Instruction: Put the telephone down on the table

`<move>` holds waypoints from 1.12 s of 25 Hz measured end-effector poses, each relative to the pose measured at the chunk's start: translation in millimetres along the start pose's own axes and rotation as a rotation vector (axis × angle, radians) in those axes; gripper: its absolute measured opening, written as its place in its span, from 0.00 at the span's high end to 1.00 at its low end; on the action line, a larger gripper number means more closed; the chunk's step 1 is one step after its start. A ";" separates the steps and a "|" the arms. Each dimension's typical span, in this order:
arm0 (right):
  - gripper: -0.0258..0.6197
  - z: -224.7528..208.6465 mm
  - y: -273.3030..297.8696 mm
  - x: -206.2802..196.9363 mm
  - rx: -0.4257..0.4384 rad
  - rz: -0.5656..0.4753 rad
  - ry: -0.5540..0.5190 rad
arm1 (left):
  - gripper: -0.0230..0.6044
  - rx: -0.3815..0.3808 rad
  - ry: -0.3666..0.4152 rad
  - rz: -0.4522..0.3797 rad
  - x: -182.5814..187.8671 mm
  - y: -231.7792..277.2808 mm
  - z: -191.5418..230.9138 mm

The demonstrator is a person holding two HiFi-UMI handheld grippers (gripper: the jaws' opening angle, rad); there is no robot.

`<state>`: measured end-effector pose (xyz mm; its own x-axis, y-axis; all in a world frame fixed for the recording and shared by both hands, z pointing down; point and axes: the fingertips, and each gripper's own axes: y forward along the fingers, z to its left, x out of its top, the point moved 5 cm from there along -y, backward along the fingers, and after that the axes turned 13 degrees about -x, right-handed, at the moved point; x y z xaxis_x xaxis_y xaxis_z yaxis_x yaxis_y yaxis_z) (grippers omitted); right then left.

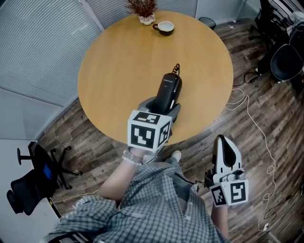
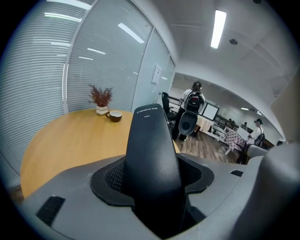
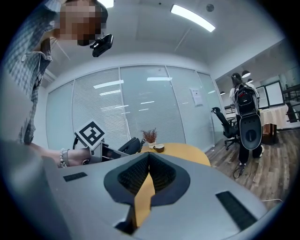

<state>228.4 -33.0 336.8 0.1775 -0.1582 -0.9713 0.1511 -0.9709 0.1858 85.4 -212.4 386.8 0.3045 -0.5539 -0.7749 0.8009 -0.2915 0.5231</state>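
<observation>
A black telephone handset hangs just above the near part of the round wooden table, its coiled cord at the far end. My left gripper is shut on it, and in the left gripper view the handset stands up between the two dark pads and fills the gap. My right gripper is low at the right, off the table and over the floor. Its jaws meet at the tips with nothing between them. The right gripper view also catches the handset from the side.
A dark cup and a small dried plant in a white pot stand at the table's far edge. Office chairs and loose cables lie on the wood floor around the table. A person with a backpack stands far off.
</observation>
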 end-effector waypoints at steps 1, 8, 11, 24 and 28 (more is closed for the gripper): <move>0.95 -5.5 2.4 0.0 0.002 0.004 0.003 | 0.52 0.004 -0.012 0.001 2.6 11.3 -0.5; 0.95 -35.7 13.7 -7.0 -0.001 0.035 0.026 | 0.52 0.021 -0.047 0.047 10.5 89.8 7.2; 0.95 -48.5 15.8 -11.2 -0.023 0.054 0.011 | 0.52 0.036 -0.043 0.079 10.2 121.6 15.8; 0.95 -76.5 9.1 -28.5 -0.097 0.107 0.034 | 0.52 0.145 0.032 0.261 -12.0 236.1 60.4; 0.95 -73.3 8.4 -29.5 -0.088 0.114 0.034 | 0.52 0.187 0.062 0.307 -22.2 254.7 67.9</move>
<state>295.8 -23.3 377.8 0.2309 -0.2586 -0.9380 0.2127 -0.9273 0.3081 247.6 -327.3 561.3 0.5511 -0.5914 -0.5887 0.5607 -0.2600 0.7861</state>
